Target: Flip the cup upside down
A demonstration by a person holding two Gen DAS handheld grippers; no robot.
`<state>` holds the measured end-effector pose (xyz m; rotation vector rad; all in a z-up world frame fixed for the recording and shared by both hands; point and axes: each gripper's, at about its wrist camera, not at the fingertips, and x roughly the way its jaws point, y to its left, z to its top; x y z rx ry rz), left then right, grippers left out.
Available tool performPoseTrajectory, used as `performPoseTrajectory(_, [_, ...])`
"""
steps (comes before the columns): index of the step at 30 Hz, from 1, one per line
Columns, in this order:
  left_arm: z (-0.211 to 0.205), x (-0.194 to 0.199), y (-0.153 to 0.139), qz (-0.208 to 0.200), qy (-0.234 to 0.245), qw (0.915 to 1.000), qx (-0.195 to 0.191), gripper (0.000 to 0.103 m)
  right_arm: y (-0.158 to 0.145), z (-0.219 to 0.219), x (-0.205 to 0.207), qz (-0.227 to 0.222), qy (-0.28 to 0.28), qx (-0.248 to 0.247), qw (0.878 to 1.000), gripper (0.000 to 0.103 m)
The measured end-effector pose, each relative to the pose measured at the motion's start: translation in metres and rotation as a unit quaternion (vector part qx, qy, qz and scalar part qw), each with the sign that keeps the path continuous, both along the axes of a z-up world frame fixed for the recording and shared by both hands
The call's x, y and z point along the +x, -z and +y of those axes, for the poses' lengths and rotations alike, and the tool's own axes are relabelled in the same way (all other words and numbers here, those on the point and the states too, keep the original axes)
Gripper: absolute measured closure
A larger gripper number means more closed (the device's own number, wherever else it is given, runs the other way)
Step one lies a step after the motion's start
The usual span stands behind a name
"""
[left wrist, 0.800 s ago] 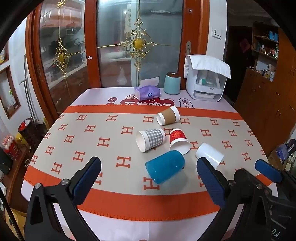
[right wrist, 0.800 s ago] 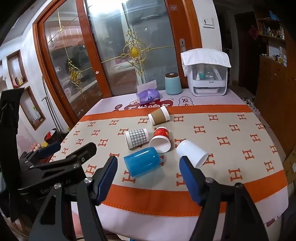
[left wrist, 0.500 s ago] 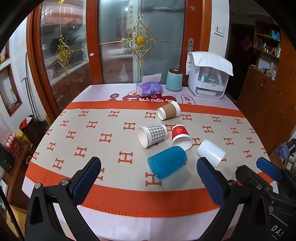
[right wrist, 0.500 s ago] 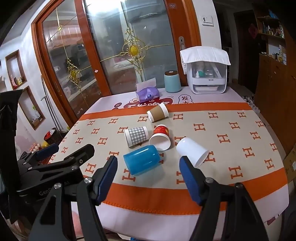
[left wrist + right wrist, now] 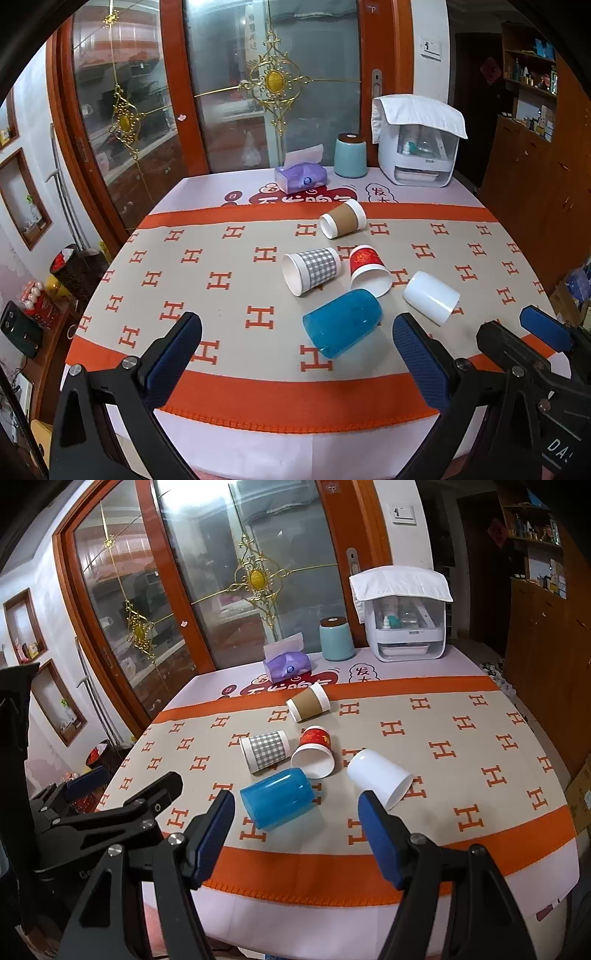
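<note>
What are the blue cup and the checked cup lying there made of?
Blue cup: probably plastic; glossy and translucent, with light showing through its wall. Checked cup: likely paper; matte white inside, printed grey gingham wrap, thin rolled rim.

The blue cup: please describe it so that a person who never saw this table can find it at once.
On the table with the orange H-patterned cloth, five cups lie on their sides in a cluster right of centre. The blue cup is the one nearest the front edge, just below the checked cup and the red cup. It alone is translucent blue plastic; the others are paper or white.
</note>
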<state>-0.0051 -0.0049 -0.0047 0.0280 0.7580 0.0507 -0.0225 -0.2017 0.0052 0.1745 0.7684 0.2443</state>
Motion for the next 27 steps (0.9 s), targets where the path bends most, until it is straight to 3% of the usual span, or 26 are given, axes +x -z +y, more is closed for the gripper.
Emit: performPoseTrajectory(27, [-0.0019, 0.0047, 0.0079, 0.02, 0.0, 0.9997, -0.01, 0.001, 0.0049, 0.0009, 0.0039, 0.007, 0.0, 0.004, 1.0, 0.033])
